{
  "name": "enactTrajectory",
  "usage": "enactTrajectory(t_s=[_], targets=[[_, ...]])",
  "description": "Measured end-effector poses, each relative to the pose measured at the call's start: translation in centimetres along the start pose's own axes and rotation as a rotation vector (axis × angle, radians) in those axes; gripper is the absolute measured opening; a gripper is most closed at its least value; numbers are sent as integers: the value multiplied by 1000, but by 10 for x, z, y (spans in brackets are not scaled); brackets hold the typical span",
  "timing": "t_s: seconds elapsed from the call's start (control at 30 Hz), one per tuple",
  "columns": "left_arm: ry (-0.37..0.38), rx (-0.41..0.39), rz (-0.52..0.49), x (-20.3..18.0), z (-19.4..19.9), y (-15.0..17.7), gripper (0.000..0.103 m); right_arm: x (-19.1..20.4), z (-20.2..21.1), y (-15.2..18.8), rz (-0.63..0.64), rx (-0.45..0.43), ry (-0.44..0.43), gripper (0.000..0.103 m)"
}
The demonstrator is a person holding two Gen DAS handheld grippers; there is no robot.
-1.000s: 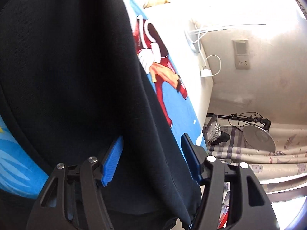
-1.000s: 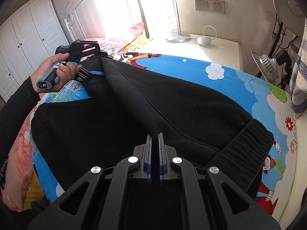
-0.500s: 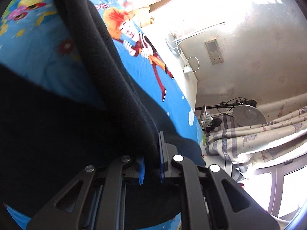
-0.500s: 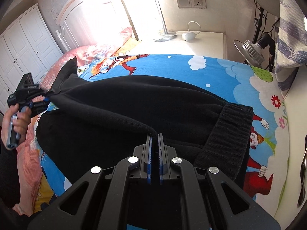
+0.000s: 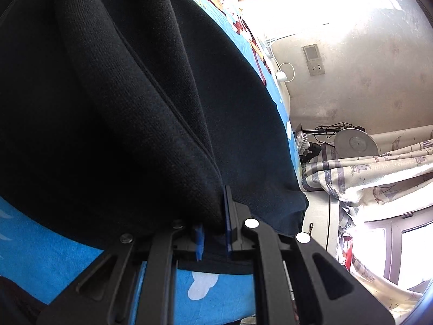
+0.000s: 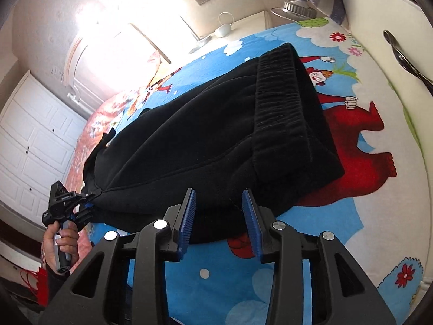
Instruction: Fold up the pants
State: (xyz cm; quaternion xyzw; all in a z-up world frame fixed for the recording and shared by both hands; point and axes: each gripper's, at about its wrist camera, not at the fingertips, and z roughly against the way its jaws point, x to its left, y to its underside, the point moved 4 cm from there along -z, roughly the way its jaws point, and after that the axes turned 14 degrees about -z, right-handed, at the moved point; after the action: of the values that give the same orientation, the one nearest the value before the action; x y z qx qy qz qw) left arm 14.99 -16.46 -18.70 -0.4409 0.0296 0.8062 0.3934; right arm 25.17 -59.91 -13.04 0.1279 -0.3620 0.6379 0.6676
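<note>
The black pants (image 6: 205,140) lie folded lengthwise on the blue cartoon bed sheet (image 6: 297,270), ribbed waistband (image 6: 276,100) at the right. My right gripper (image 6: 219,218) is open and empty, its blue pads just off the near edge of the pants. My left gripper (image 5: 213,233) is shut on the black fabric (image 5: 135,108) at a folded edge. It also shows in the right wrist view (image 6: 89,203), held by a hand at the left end of the pants.
A bedside table with a white charger (image 6: 224,28) stands past the bed's far side. A lamp (image 5: 354,143) and striped curtain (image 5: 379,178) are to the right. White wardrobe doors (image 6: 29,140) stand at the left.
My right gripper has let go of the pants and opened. The lifted fold has been laid down flat. My left gripper, open a second ago, stays shut on the fabric and has dropped low.
</note>
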Motion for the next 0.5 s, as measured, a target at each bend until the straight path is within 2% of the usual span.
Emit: enactTrajectory(t_s=[0.07,0.17,0.23,0.27,0.4,0.43,0.47,0.5], targets=[[5,-2,0,6,6,0,11,-12,4,-7,-99,-18,-27,38],[7,-4,0,14,14,4,11,-20,4,-16,-178,-48,-32,38],[11,-1,2,14,14,5,11,-23,4,-25,-225,-69,-42,43],[12,-1,2,16,13,3,12,-25,1,-29,-245,-70,-52,50],[17,8,7,17,10,0,12,-25,-4,-41,-275,-87,-61,53],[19,11,7,18,9,-1,12,-24,-5,-44,-274,-92,-61,50],[21,14,10,19,8,-2,12,-23,-7,-46,-270,-100,-40,29],[27,14,10,20,8,-3,12,-24,-7,-47,-268,-105,-3,21]])
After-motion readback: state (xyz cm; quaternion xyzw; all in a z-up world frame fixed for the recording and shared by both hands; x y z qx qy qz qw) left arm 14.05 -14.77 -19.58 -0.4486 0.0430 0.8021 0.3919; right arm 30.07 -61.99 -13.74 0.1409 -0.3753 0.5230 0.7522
